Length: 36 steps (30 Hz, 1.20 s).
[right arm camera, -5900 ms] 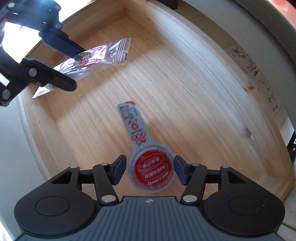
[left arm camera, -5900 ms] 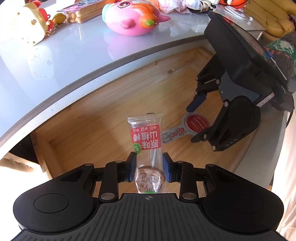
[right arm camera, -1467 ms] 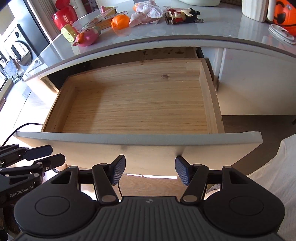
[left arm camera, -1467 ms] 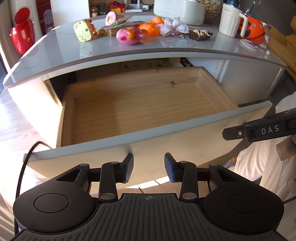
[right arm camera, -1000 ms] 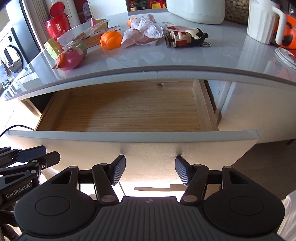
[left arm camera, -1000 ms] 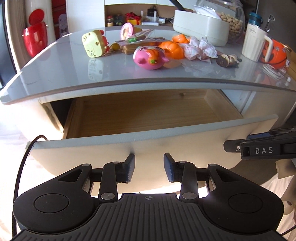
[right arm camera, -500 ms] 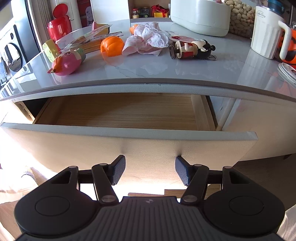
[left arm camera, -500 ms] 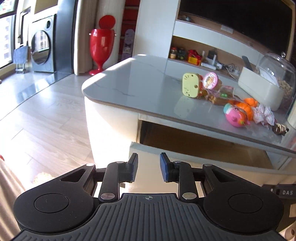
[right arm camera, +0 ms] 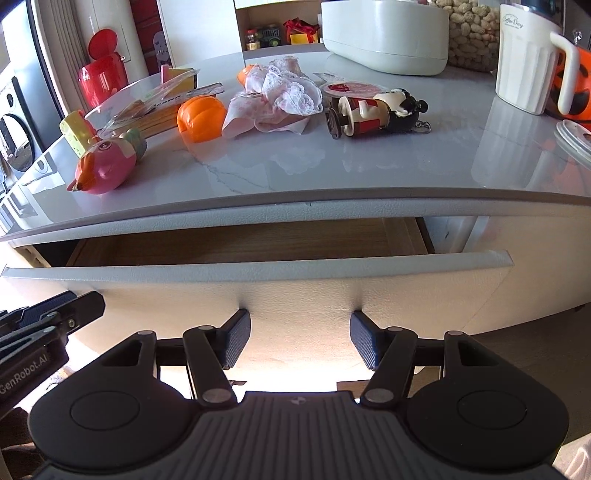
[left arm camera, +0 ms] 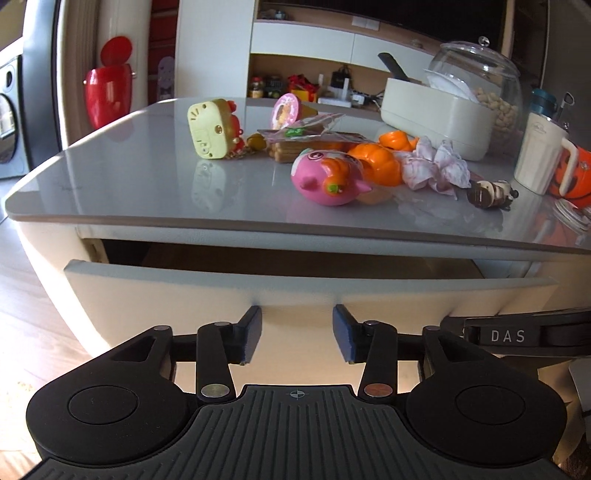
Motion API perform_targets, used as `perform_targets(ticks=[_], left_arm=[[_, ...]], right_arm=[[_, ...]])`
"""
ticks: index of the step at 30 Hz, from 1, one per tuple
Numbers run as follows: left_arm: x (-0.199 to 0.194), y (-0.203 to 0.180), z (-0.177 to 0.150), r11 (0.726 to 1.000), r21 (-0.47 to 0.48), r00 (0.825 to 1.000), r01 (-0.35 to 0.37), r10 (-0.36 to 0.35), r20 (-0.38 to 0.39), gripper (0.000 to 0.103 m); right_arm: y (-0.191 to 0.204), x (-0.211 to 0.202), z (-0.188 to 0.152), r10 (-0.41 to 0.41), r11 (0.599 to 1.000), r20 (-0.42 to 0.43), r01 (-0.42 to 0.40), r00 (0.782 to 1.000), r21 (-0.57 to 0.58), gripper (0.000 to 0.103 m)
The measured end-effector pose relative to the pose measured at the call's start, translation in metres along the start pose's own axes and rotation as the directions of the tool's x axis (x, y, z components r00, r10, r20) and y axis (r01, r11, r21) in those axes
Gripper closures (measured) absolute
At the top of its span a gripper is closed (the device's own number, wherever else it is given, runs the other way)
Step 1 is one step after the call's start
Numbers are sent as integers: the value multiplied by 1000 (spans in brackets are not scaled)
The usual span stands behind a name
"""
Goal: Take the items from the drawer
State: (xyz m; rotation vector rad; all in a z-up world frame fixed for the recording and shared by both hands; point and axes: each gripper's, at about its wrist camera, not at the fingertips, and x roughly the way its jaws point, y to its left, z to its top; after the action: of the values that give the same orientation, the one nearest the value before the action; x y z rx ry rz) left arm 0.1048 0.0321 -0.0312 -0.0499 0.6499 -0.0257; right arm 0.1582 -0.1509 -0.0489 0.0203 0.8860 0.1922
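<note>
The white drawer front [left arm camera: 295,288] stands a short way out from the cabinet, leaving a narrow gap under the grey tabletop [left arm camera: 147,192]. Through that gap in the right wrist view I see only a bare strip of the wooden drawer floor [right arm camera: 240,243]. My left gripper [left arm camera: 295,325] is open and holds nothing, with both fingertips against the drawer front. My right gripper [right arm camera: 300,328] is open too, and its tips also rest on the drawer front [right arm camera: 258,291]. A red-lidded cup [right arm camera: 347,88] and clear snack packets [right arm camera: 166,99] lie on the tabletop.
The tabletop carries a pink pig toy [left arm camera: 328,177], an orange pumpkin [left arm camera: 376,162], a yellow toy [left arm camera: 210,127], a lace cloth [right arm camera: 273,99], a mouse figure [right arm camera: 376,110], a white mug [right arm camera: 524,55] and a white box [right arm camera: 384,33]. A red bin [left arm camera: 107,92] stands far left.
The drawer's gap has narrowed as the front moved toward the cabinet. My left gripper swung back from the room to face the drawer front and opened wider. Both grippers sit lower.
</note>
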Motion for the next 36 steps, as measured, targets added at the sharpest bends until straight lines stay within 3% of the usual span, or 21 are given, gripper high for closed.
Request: perform_targets(ticks=[4,9,11,13,17,22,25,27,32,36], left_arm=[[13,0,6,1000,-6,1000,-8,8,23,52],[27,7,20,996,-87,1000,6,-5,16,51],[28,3,20,997,-74,1000,4,-3,16,44],[30,-2,18,999,-44,1000,22,-21,21,27],[33,-5,17,998,-39,999,44,-43,20,17],[40,-15,18,997,-52,999,49,-48,24,0],[42,-23,17,999,-46,1000,6,-5,25,0],[41,-20,16,999,-33,1000,18,-17,14,0],[7,-2,18,996,-73,997,42,-46,-56,0],[-49,3,7,999,17,997,41,-39,-72,0]], right_arm=[[0,10,10,-3,1000,16,3,1000,3,42],[0,24,20,-16,1000,51,16,999,-11,42],[1,25,20,-21,1000,56,21,998,-7,42],[3,25,19,-24,999,63,25,998,-19,42],[2,25,17,-21,999,66,23,998,-35,42],[-16,19,8,-127,992,51,127,991,2,42],[-31,8,3,-163,986,53,161,985,47,42],[-37,-4,0,-188,981,67,184,980,61,42],[-42,-47,-8,-130,989,70,124,989,85,42],[-29,-87,-27,-61,997,75,58,995,41,42]])
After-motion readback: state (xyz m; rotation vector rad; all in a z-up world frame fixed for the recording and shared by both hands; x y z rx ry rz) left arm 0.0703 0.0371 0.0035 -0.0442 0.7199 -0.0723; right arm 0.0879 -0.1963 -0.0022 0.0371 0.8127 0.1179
